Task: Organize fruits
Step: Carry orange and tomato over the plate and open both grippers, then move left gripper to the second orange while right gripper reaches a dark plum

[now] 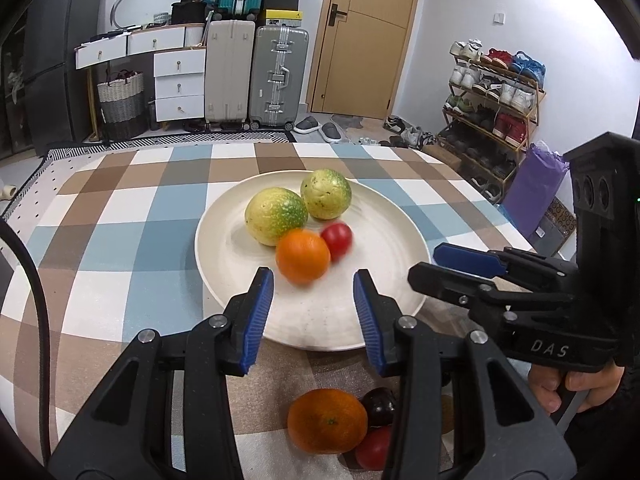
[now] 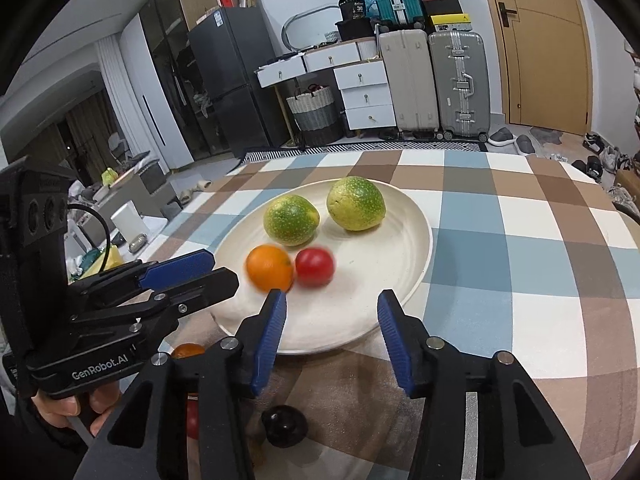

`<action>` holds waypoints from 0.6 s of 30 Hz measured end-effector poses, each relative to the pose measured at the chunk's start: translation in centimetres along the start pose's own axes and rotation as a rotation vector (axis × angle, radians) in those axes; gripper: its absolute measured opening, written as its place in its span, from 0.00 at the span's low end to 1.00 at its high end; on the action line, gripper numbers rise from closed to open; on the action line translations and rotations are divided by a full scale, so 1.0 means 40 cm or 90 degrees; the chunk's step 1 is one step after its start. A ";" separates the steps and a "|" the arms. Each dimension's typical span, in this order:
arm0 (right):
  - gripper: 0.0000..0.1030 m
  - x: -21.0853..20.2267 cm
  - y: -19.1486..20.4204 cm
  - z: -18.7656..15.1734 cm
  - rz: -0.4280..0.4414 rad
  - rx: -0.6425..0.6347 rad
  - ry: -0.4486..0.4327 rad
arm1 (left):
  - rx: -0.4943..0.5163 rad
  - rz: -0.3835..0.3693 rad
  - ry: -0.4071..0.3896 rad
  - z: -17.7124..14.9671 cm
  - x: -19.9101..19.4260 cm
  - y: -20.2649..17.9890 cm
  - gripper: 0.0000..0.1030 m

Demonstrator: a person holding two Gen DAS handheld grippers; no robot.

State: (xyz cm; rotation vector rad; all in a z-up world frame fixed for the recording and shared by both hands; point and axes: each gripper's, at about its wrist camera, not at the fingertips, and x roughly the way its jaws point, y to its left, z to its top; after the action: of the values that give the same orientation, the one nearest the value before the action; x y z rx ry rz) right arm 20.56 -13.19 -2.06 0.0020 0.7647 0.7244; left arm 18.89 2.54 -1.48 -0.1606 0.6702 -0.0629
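The cream plate (image 1: 224, 240) sits in the middle of the checked tablecloth (image 1: 120, 216), and everything here is best read off it. At its far side lie two yellow-green fruits (image 1: 276, 216) (image 1: 326, 194), side by side and just about touching. Nearer the front rim, an orange (image 1: 303, 256) and a small red tomato (image 1: 337, 240) press up against each other (both are smeared with blur, so I can't say whether they are rolling or settled).

The left gripper (image 1: 314, 314) hangs over the near rim of the plate, its blue pads spread wide, nothing between them. The right gripper (image 2: 332, 332) hovers over the same near rim from the other side, jaws equally wide and empty. In the left wrist view the right gripper shows side-on just off the plate's right edge, with a hand (image 1: 576, 386) wrapped round its handle.

Off the plate, on the cloth just in front of its near rim and beneath the grippers, more fruit waits: a second orange (image 1: 326, 420), a dark plum-like fruit (image 2: 284, 426) and another red tomato (image 1: 374, 448), bunched close together.

Beyond the plate's far side, across the room, stand suitcases (image 1: 256, 76), a white drawer unit (image 1: 180, 84) and a wooden door (image 1: 360, 36).
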 end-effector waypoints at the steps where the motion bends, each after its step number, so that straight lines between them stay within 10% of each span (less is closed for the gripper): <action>1: 0.49 -0.002 -0.001 0.000 -0.003 0.000 -0.002 | -0.001 0.002 0.000 0.000 -0.002 0.002 0.44; 9: 0.88 -0.020 -0.020 -0.005 -0.012 0.009 -0.016 | 0.002 0.034 -0.009 -0.014 -0.038 0.008 0.80; 18: 1.00 -0.030 -0.026 -0.016 -0.010 -0.001 -0.001 | -0.006 0.048 -0.014 -0.039 -0.095 0.029 1.00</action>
State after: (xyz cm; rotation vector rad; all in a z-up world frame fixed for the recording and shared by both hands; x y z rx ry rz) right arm 20.16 -14.86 -2.04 -0.0038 0.7619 0.7103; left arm 14.97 3.91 -0.53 -0.1454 0.6544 0.0143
